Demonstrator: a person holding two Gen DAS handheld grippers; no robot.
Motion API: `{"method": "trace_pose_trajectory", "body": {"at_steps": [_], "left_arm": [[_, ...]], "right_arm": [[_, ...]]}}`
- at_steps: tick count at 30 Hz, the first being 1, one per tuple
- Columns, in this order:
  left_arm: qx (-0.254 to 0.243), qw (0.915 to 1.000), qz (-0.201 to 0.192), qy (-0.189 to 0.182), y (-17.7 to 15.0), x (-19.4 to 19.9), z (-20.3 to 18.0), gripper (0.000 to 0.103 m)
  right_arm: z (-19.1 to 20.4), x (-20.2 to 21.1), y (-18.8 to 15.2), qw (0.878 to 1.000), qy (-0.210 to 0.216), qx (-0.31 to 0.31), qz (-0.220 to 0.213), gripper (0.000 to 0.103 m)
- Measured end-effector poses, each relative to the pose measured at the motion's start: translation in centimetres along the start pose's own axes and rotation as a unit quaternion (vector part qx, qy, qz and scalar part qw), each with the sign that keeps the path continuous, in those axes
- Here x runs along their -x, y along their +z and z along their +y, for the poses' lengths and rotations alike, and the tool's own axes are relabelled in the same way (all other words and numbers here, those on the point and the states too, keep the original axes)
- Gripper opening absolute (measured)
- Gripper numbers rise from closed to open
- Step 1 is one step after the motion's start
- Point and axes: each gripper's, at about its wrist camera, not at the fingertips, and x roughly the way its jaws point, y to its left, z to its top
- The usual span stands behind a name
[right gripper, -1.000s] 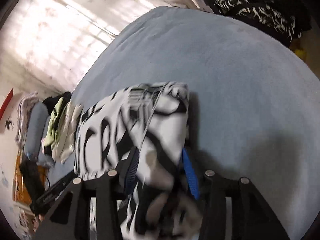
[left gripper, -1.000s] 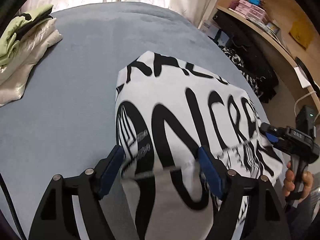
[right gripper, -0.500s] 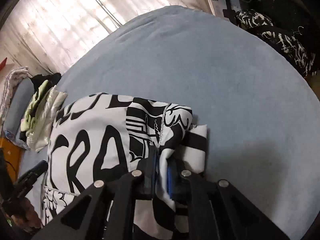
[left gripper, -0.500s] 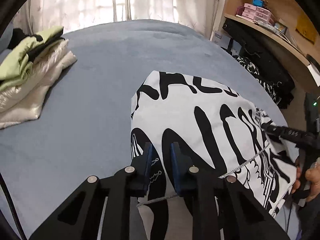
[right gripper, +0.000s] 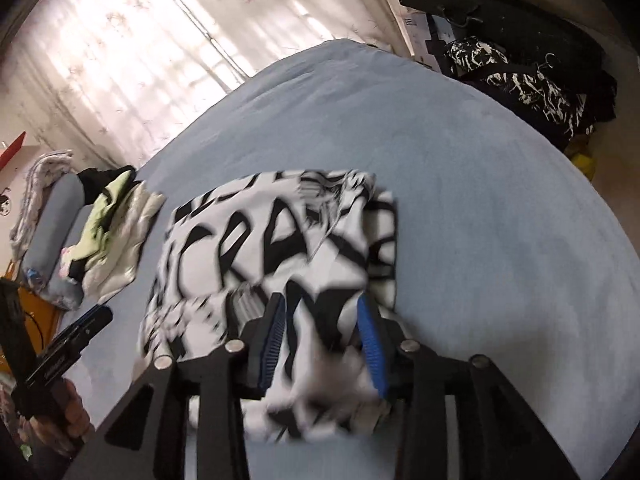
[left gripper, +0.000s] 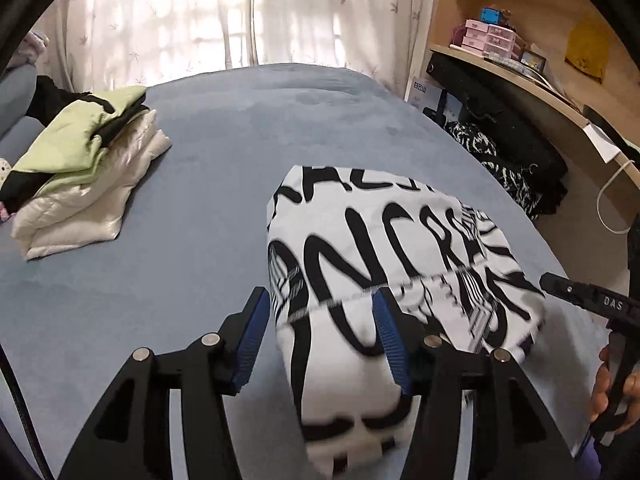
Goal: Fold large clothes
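Observation:
A white garment with big black lettering (left gripper: pixel 384 248) lies folded into a rough rectangle on the blue bed (left gripper: pixel 224 152); it also shows in the right wrist view (right gripper: pixel 272 240). My left gripper (left gripper: pixel 320 316) is open, its blue pads either side of the garment's near left edge, just above it. My right gripper (right gripper: pixel 324 320) is open over the near right corner of the garment, the cloth blurred between its pads. The right gripper shows at the right edge of the left wrist view (left gripper: pixel 580 300); the left gripper shows at the left of the right wrist view (right gripper: pixel 76 332).
A stack of folded clothes, pale green on white (left gripper: pixel 84 160), sits at the bed's far left. A wooden shelf unit (left gripper: pixel 532 68) and dark black-and-white clothes (left gripper: pixel 504 160) stand off the bed's right side. A curtained window (left gripper: pixel 224 16) is behind the bed.
Both grippers were shut on the garment's near edge half a second ago; both have since opened and let it go. The garment's near part now lies on the bed.

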Motion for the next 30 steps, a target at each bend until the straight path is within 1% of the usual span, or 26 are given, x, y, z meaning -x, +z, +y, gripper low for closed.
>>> {"method": "trace_pose_trajectory", "body": {"at_steps": [1, 2, 5, 8, 10, 12, 13, 14, 15, 17, 20, 21, 22, 23, 24, 25, 26, 30], "left_arm": [[-0.001, 1.0000, 0.002, 0.001, -0.3, 0.4, 0.0, 0.052], [-0.002, 1.0000, 0.004, 0.001, -0.9, 1.1, 0.0, 0.052], [-0.002, 0.9999, 0.012, -0.001, -2.5, 2.5, 0.4, 0.053], [0.004, 0.9993, 0.036, -0.010, -4.0, 3.0, 0.9, 0.054], [0.004, 0.9977, 0.066, -0.019, -4.8, 2.8, 1.2, 0.054], [0.003, 0.9954, 0.091, -0.030, -5.4, 2.5, 1.6, 0.054], [0.007, 0.9941, 0.104, -0.028, -5.6, 2.3, 1.6, 0.054], [0.014, 0.9921, 0.122, -0.024, -5.7, 2.0, 1.8, 0.054], [0.017, 0.9910, 0.131, -0.025, -5.8, 1.8, 2.0, 0.054], [0.032, 0.9873, 0.150, -0.041, -5.9, 1.4, 2.3, 0.054], [0.053, 0.9825, 0.161, -0.078, -5.7, 1.3, 2.5, 0.056], [0.059, 0.9810, 0.164, -0.086, -5.5, 1.2, 2.5, 0.058], [0.066, 0.9792, 0.166, -0.096, -5.3, 1.2, 2.6, 0.067], [0.075, 0.9773, 0.166, -0.108, -5.1, 1.2, 2.6, 0.073], [0.081, 0.9761, 0.165, -0.116, -4.9, 1.2, 2.6, 0.074], [0.087, 0.9745, 0.163, -0.127, -4.7, 1.1, 2.7, 0.075], [0.091, 0.9732, 0.163, -0.134, -4.5, 0.9, 2.7, 0.077], [0.105, 0.9683, 0.167, -0.154, -3.4, -0.2, 3.0, 0.079]], "right_arm": [[0.3, 0.3, -0.5, 1.000, 0.001, 0.002, 0.002, 0.051], [0.6, 0.6, -1.2, 1.000, 0.001, 0.006, 0.005, 0.056], [2.0, 1.4, -3.1, 1.000, 0.002, 0.024, 0.019, 0.057], [2.9, 1.8, -4.6, 0.999, 0.006, 0.034, 0.033, 0.059], [3.4, 2.0, -5.2, 0.998, 0.007, 0.038, 0.040, 0.062], [3.7, 2.2, -5.6, 0.998, 0.013, 0.043, 0.048, 0.063], [3.9, 2.2, -5.7, 0.998, 0.015, 0.044, 0.051, 0.064], [4.0, 2.3, -5.7, 0.997, 0.018, 0.045, 0.054, 0.064], [4.1, 2.3, -5.7, 0.997, 0.020, 0.046, 0.057, 0.064], [4.2, 2.5, -5.5, 0.997, 0.023, 0.048, 0.061, 0.064], [4.2, 2.7, -4.8, 0.996, 0.024, 0.050, 0.066, 0.065], [4.1, 2.8, -4.5, 0.996, 0.026, 0.050, 0.069, 0.065], [3.9, 2.8, -4.1, 0.996, 0.027, 0.049, 0.072, 0.066], [3.8, 2.8, -3.9, 0.996, 0.025, 0.048, 0.075, 0.068], [3.6, 2.8, -3.5, 0.995, 0.024, 0.048, 0.079, 0.070], [3.4, 2.7, -3.1, 0.995, 0.024, 0.045, 0.085, 0.074], [3.1, 2.5, -2.7, 0.995, 0.024, 0.041, 0.088, 0.075], [1.5, 1.7, -1.1, 0.994, 0.018, 0.024, 0.100, 0.075]]}}
